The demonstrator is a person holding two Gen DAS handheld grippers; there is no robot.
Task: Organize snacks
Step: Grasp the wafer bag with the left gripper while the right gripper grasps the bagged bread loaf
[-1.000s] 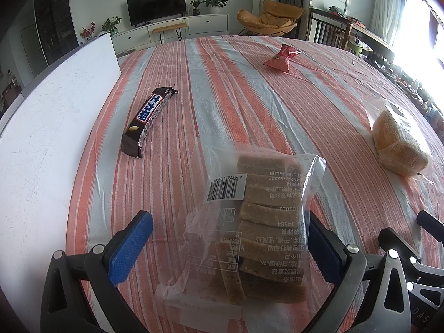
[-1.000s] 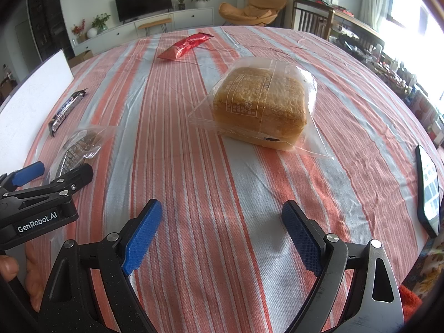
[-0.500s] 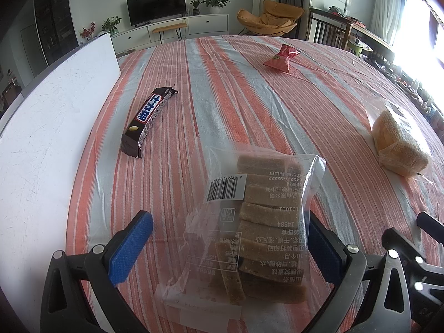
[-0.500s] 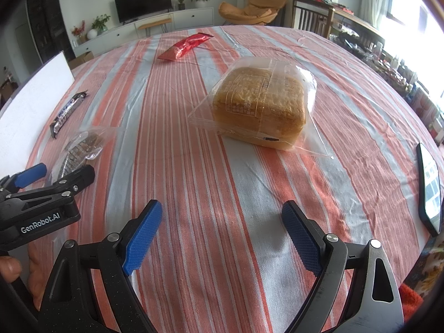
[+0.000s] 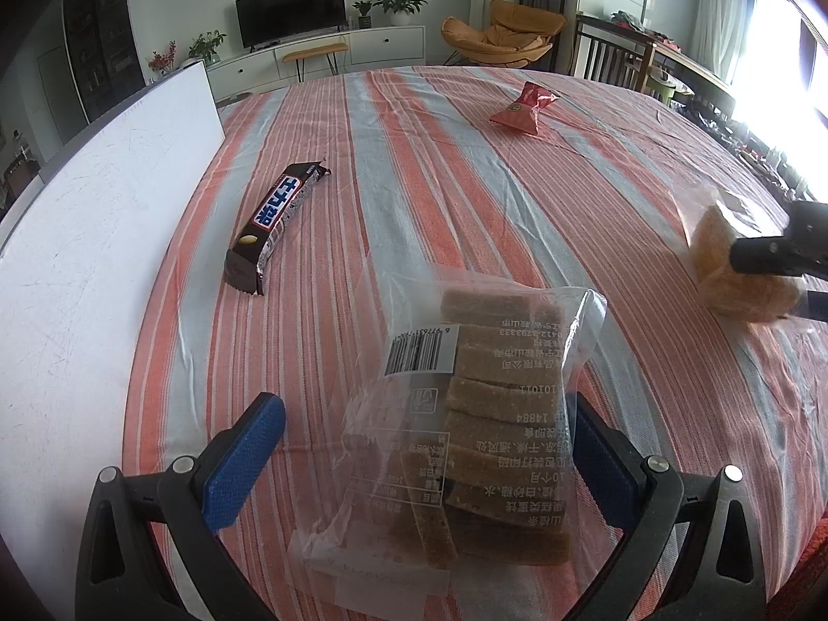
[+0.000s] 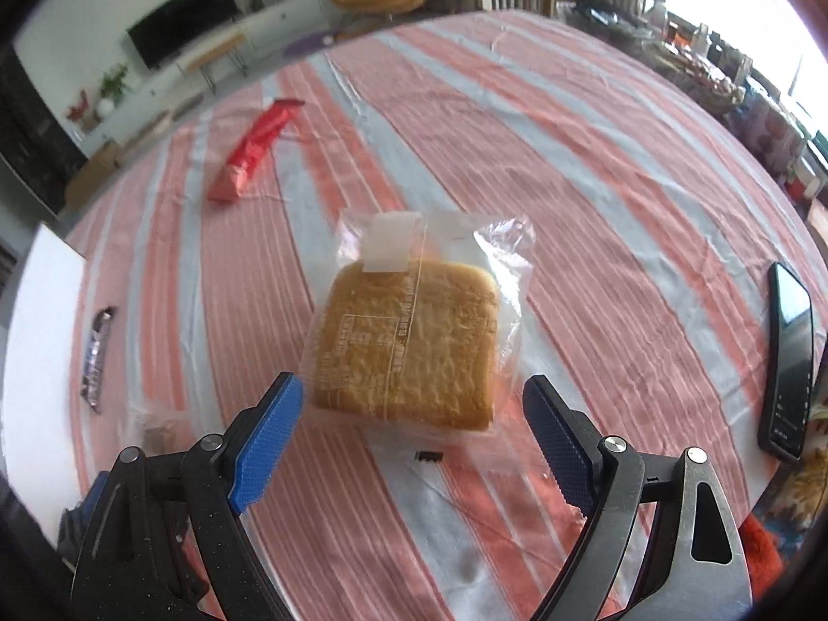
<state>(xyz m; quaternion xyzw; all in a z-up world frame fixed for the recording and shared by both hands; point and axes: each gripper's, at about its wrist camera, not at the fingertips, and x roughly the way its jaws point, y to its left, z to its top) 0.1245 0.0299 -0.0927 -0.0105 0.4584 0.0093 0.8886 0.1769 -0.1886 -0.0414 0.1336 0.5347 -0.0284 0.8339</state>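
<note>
A clear bag of brown biscuit bars [image 5: 481,434] lies on the striped tablecloth between the open fingers of my left gripper [image 5: 424,460]. A dark chocolate bar [image 5: 277,217] lies further out to the left, and a red snack packet [image 5: 522,108] sits far back. In the right wrist view, a bagged slab of golden cake [image 6: 414,346] lies just ahead of my open right gripper [image 6: 419,445], its near edge between the blue pads. The red packet [image 6: 256,147] and the chocolate bar [image 6: 95,357] show to the left there. The cake [image 5: 735,269] is partly hidden by the right gripper in the left view.
A white board [image 5: 88,238] runs along the table's left side. A black phone [image 6: 786,352] lies near the right table edge. Chairs, a TV cabinet and plants stand beyond the table. Bare striped cloth [image 5: 429,165] stretches between the snacks.
My right gripper has moved forward and risen over the bagged cake, which now lies at its fingertips. The left gripper and the biscuit bag have stayed put.
</note>
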